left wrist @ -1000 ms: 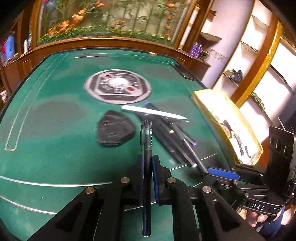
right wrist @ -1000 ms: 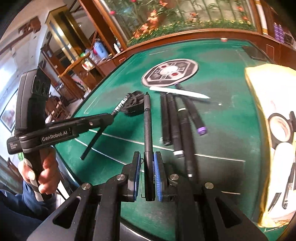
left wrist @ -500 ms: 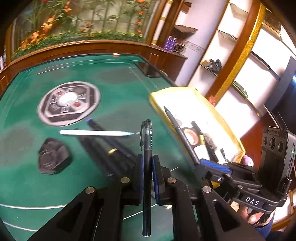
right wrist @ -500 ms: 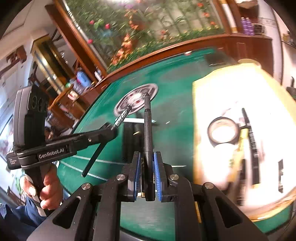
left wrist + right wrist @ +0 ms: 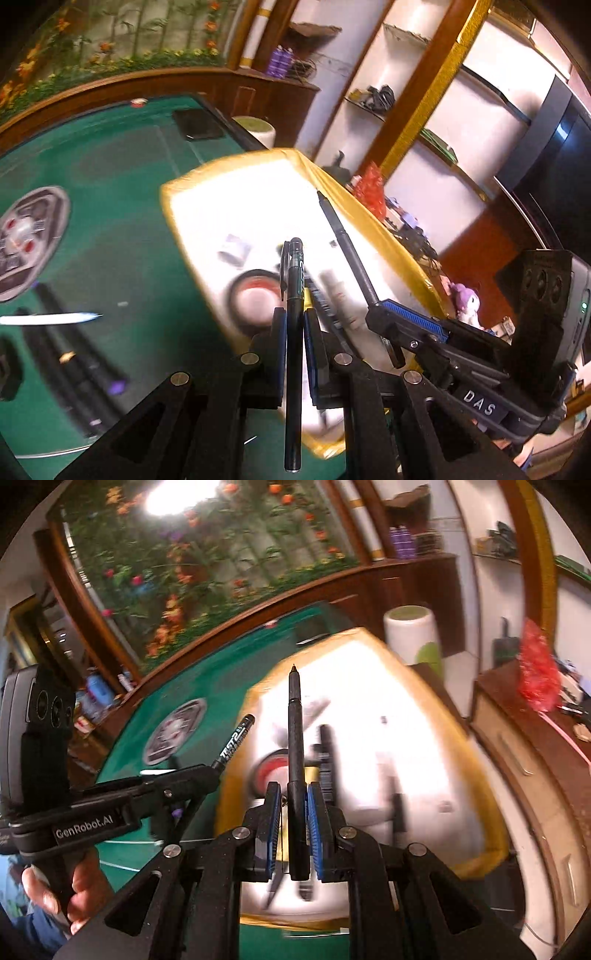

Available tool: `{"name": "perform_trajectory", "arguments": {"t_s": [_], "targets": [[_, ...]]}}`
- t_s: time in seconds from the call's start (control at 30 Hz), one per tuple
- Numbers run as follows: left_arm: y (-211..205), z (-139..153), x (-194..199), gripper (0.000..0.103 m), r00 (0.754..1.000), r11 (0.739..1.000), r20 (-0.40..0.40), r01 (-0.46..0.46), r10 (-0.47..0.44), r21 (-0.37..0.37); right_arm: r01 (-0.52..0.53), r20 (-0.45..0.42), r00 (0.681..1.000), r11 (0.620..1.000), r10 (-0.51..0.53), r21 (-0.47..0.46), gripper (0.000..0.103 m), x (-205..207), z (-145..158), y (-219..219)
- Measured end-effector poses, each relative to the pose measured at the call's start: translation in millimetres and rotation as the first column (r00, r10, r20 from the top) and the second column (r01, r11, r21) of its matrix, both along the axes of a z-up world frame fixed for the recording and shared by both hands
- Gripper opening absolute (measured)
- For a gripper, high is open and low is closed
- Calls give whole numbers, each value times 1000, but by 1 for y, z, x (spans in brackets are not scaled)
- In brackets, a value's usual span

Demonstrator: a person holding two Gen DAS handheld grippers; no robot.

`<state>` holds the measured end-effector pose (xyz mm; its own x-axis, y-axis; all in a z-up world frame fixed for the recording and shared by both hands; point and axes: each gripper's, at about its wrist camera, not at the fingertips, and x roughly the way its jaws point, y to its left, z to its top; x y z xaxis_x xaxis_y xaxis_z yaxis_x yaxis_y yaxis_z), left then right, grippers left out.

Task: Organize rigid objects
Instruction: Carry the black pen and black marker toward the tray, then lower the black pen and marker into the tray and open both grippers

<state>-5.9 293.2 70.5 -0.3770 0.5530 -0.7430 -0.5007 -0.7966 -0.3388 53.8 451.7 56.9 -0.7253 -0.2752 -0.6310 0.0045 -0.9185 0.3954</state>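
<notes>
Now the left gripper (image 5: pixel 294 332) is clamping tight on a black clip pen (image 5: pixel 294 295), while the right gripper (image 5: pixel 291 812) is pinching a slim black pen (image 5: pixel 296 738); both are hovering over the yellow-rimmed tray (image 5: pixel 369 218) directly ahead, loose pens (image 5: pixel 74 362) lying left on the green table (image 5: pixel 129 229).

We've got a green felt table (image 5: pixel 122 206) w/ a curved dark wood rail (image 5: pixel 236 627) here. Behind it there's a big flower & bamboo mural (image 5: pixel 207 554), bright light glare up top. Right side: white wall shelves (image 5: pixel 424 122) w/ gold-trimmed wood posts (image 5: pixel 421 96), plus a dark wood cabinet (image 5: pixel 535 753) w/ drawers.
</notes>
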Motion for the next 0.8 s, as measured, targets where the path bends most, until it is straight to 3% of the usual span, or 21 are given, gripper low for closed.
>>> {"name": "perform_trajectory", "arguments": {"t_s": [0.23, 0.6, 0.8], "targets": [[38, -19, -16, 9, 998, 999, 50, 29, -31, 27, 71, 54, 996, 996, -73, 51, 14, 0, -6, 23], [37, -43, -26, 9, 990, 997, 125, 55, -61, 51, 114, 110, 985, 980, -133, 165, 14, -13, -11, 19], [34, -44, -26, 9, 989, 996, 129, 59, -66, 60, 110, 135, 981, 975, -137, 194, 14, -23, -14, 14]]}}
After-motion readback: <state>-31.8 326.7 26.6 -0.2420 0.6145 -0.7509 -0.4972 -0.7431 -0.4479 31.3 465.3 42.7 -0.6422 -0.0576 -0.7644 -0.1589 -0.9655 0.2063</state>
